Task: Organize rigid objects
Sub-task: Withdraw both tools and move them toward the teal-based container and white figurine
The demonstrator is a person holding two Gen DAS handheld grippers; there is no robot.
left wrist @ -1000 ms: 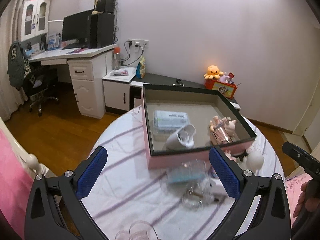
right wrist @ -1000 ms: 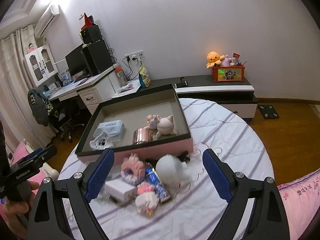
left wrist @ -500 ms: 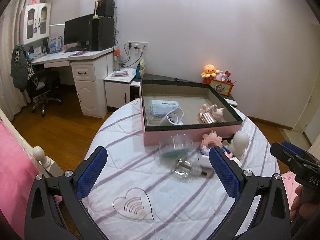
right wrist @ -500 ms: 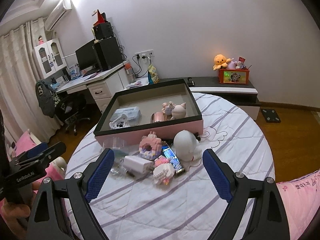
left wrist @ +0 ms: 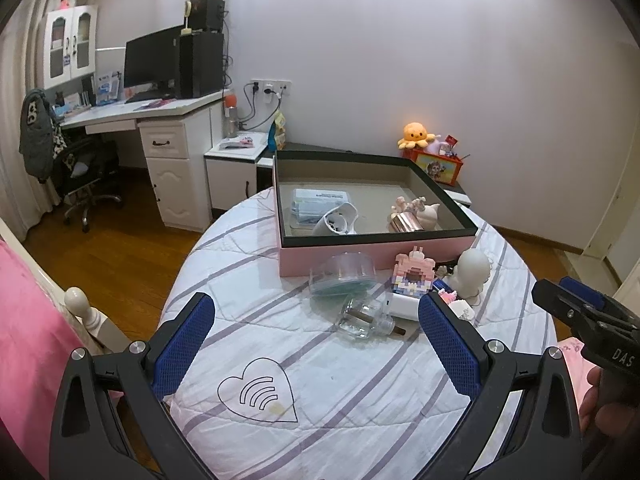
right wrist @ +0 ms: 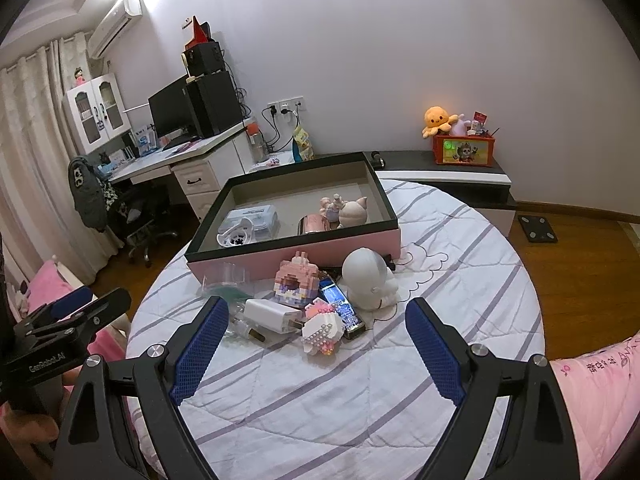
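Bedroom with wood floor, white desk and monitor at left, lilac wall behind. A round tabletop (left wrist: 360, 380) under a white cloth with purple stripes carries everything.

Left wrist view: the left gripper (left wrist: 316, 336) hovers over the near part of the cloth, fingers spread wide, nothing between them. A heart outline with arcs is printed on the cloth just ahead of the left finger. At the far side sits a shallow pink box (left wrist: 376, 254) with a black rim. Inside it: a flat pale blue packet (left wrist: 320, 202), a white cup-like piece (left wrist: 338, 220) tipped on its side, a shiny copper-pink cylinder (left wrist: 406, 222) and a cream figurine (left wrist: 426, 212). Loose items lie in front of the box: a clear round container (left wrist: 346, 274), a clear glass bottle (left wrist: 366, 318) lying on its side, a white charger (left wrist: 402, 306), a pink brick house (left wrist: 414, 274), a white egg-shaped toy (left wrist: 474, 270). The other gripper enters at the right edge, held by a hand.

Right wrist view: the right gripper (right wrist: 316, 342) is also wide open and empty, above the cloth near the loose pile. Directly ahead of it lie the white charger (right wrist: 272, 316), a white and pink brick figure (right wrist: 322, 330), a dark phone-like slab (right wrist: 342, 308), the pink brick house (right wrist: 296, 280) and the egg-shaped toy (right wrist: 368, 278), all close together and touching in places. The pink box (right wrist: 304, 248) stands just behind them. The left gripper shows at the left edge.
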